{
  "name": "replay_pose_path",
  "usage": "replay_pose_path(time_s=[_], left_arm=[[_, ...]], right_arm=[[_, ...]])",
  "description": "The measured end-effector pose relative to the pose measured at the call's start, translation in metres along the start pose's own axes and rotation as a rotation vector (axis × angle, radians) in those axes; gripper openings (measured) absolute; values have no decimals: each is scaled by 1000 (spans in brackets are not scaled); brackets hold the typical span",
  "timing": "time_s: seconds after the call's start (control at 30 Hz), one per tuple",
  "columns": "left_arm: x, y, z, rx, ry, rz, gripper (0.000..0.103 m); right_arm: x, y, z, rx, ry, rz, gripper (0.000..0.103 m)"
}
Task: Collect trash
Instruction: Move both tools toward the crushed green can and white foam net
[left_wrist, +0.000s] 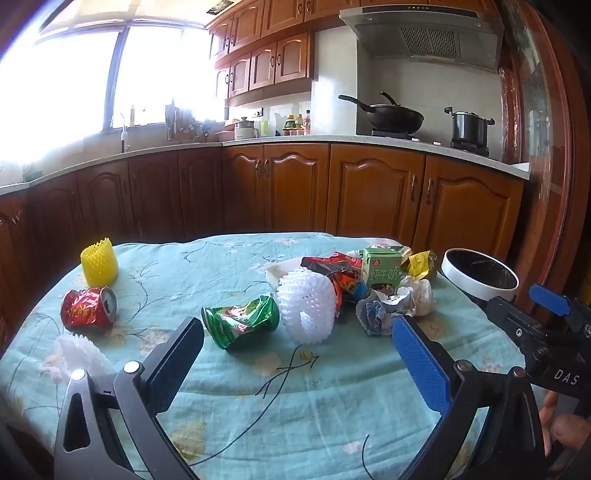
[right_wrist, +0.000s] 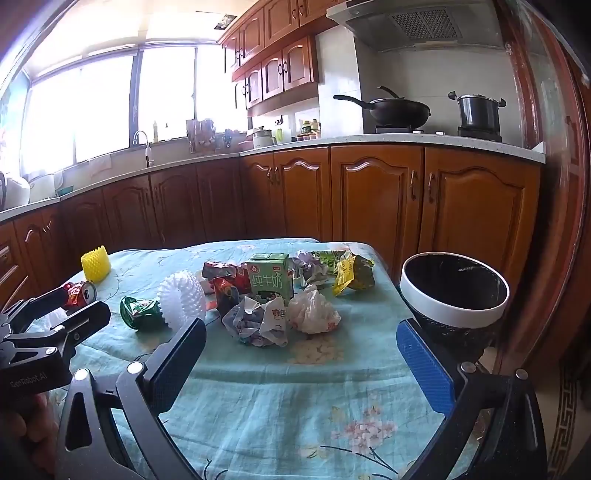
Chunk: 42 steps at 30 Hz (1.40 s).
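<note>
- Left wrist view: the left tool (left_wrist: 297, 363) hangs over the near edge of a tabletop (left_wrist: 332, 398) draped in a teal flowered cloth, its fingers spread wide apart with only cloth between them.
- Trash lies scattered ahead of it: a crushed green can (left_wrist: 242, 320) on its side just beyond the left finger, a white foam net (left_wrist: 306, 310) beside it, and a crushed red can (left_wrist: 88, 308) farther left.
- A yellow foam net (left_wrist: 99, 261) stands upright near the far left edge; another white foam piece (left_wrist: 79, 352) lies at the near left.
- To the right, a green milk carton (left_wrist: 381, 268) stands among snack wrappers (left_wrist: 334, 264) and crumpled paper (left_wrist: 391, 304).
- A white-rimmed black bin (left_wrist: 480, 275) sits at the tabletop's right edge; the right tool (left_wrist: 546, 314) juts in below it, a hand (left_wrist: 565, 432) gripping its handle.
- Right wrist view: the right tool (right_wrist: 301, 363) points over the same cloth, fingers likewise wide apart and empty.
- Crumpled paper (right_wrist: 258, 321) and a white wad (right_wrist: 314, 314) lie just ahead, the milk carton (right_wrist: 269, 277) upright behind them, a yellow wrapper (right_wrist: 351, 275) toward the bin.
- The bin (right_wrist: 456, 291) stands just beyond the right finger, off the tabletop's right edge.
- The left tool (right_wrist: 62, 325) enters from the left, near the red can (right_wrist: 79, 293).
</note>
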<state>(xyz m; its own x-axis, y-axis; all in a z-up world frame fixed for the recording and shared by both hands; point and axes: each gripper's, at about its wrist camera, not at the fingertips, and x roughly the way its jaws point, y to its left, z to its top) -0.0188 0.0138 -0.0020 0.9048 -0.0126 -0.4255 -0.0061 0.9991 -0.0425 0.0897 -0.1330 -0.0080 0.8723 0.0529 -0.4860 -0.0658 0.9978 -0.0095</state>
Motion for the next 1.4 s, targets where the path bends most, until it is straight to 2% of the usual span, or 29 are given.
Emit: replay_pose_path(time_s=[0.57, 0.83, 1.0, 1.4], left_arm=[[2, 5, 1, -13, -8, 2, 102], [2, 7, 0, -12, -3, 4, 102], [1, 6, 1, -8, -4, 5, 102], [0, 5, 1, -5, -4, 9, 102]], right_arm=[[-3, 4, 2, 0, -31, 24, 103], [-1, 7, 2, -20, -7, 25, 103], [0, 8, 2, -35, -25, 23, 103], [0, 6, 3, 19, 6, 43, 103]])
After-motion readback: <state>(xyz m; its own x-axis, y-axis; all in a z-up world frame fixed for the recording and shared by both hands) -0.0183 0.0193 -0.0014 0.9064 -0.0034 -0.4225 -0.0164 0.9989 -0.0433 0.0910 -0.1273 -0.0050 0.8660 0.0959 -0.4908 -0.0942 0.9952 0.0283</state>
